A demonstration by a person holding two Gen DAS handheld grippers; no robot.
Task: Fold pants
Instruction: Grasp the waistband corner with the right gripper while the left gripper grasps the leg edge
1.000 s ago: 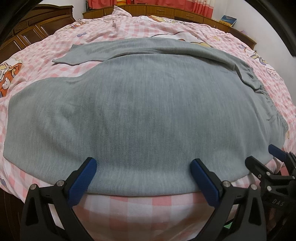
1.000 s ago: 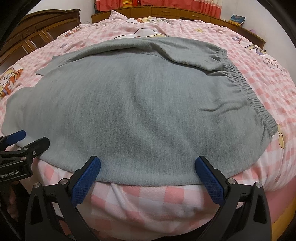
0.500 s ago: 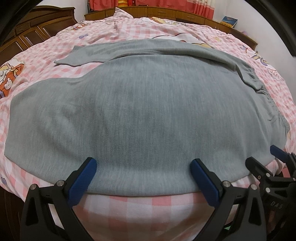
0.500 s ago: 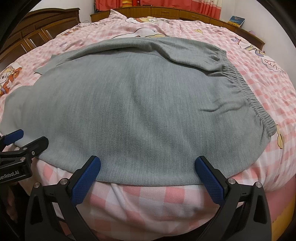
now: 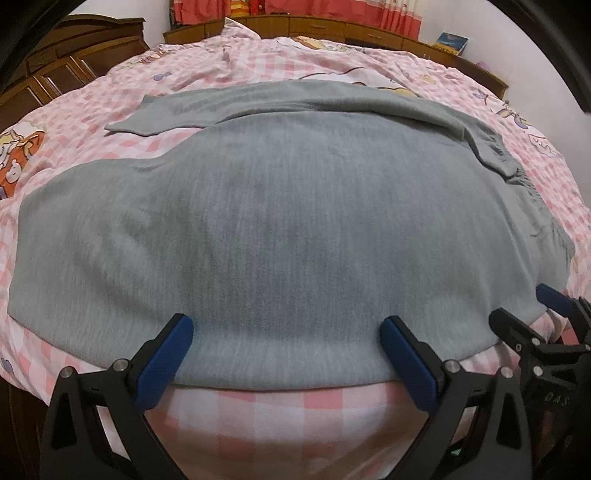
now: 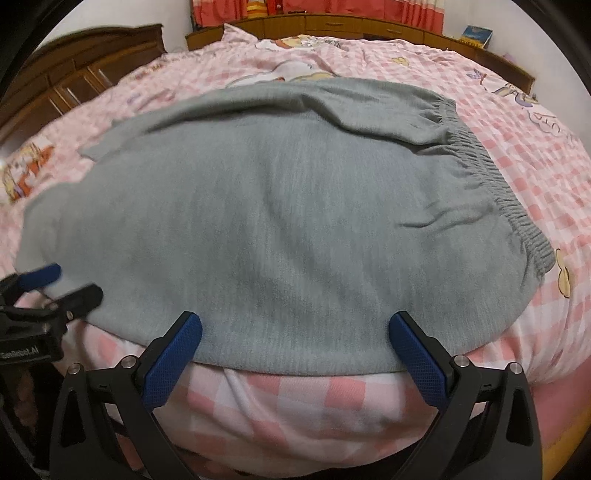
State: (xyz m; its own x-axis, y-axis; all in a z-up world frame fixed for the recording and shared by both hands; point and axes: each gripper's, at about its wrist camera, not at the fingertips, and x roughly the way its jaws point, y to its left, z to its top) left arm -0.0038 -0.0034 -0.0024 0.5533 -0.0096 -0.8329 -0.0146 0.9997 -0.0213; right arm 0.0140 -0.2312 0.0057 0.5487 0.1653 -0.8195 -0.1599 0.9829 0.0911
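Grey pants (image 5: 288,206) lie spread across a pink checked bed, elastic waistband (image 6: 491,173) to the right, legs to the left, one leg folded over along the far side. My left gripper (image 5: 286,328) is open at the pants' near edge, holding nothing. My right gripper (image 6: 295,326) is open at the same near edge, closer to the waistband, also empty. The right gripper shows in the left wrist view (image 5: 532,314) at right. The left gripper shows in the right wrist view (image 6: 59,284) at left.
The pink checked bedspread (image 5: 258,406) with cartoon prints covers the bed. Dark wooden cabinets (image 5: 55,70) stand at the left. A wooden headboard shelf (image 6: 332,26) with red curtains above runs along the back. A book (image 6: 476,35) lies on the shelf at right.
Both grippers have shifted slightly back and up from the pants' near edge; the view shows more of the far bed. Both stay open and the pants have not moved.
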